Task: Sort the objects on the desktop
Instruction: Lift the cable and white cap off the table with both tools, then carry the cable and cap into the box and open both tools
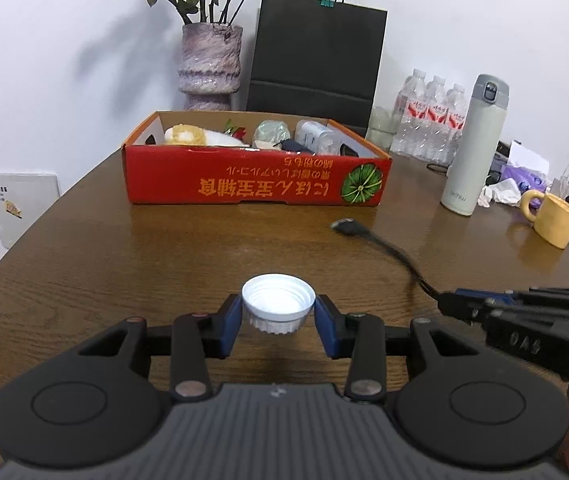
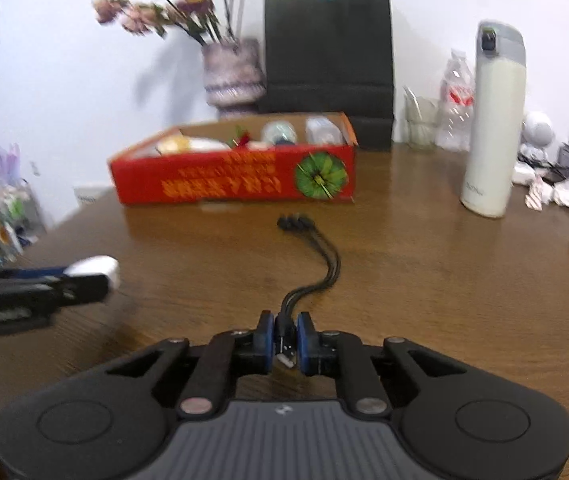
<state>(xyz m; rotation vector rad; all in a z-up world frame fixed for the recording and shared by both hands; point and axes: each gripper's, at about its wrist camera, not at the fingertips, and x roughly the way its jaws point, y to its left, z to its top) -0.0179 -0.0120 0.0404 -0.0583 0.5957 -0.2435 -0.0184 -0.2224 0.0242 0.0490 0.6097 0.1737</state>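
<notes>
My left gripper [image 1: 278, 310] is shut on a white bottle cap [image 1: 278, 304], open side up, held above the brown table [image 1: 124, 248]. It shows at the left of the right wrist view [image 2: 96, 270]. My right gripper [image 2: 285, 334] is shut on the plug end of a black multi-head cable [image 2: 324, 264], whose loose ends hang forward over the table. The cable and right gripper also show in the left wrist view [image 1: 388, 246]. A red cardboard box [image 1: 256, 178], holding several items, stands at the back of the table, beyond both grippers.
A grey-white thermos [image 1: 474, 148] and a yellow mug [image 1: 552, 218] stand at the right. Water bottles [image 1: 428, 116], a black paper bag [image 1: 316, 56] and a vase of flowers [image 1: 210, 66] line the back wall. Clutter lies at the far right.
</notes>
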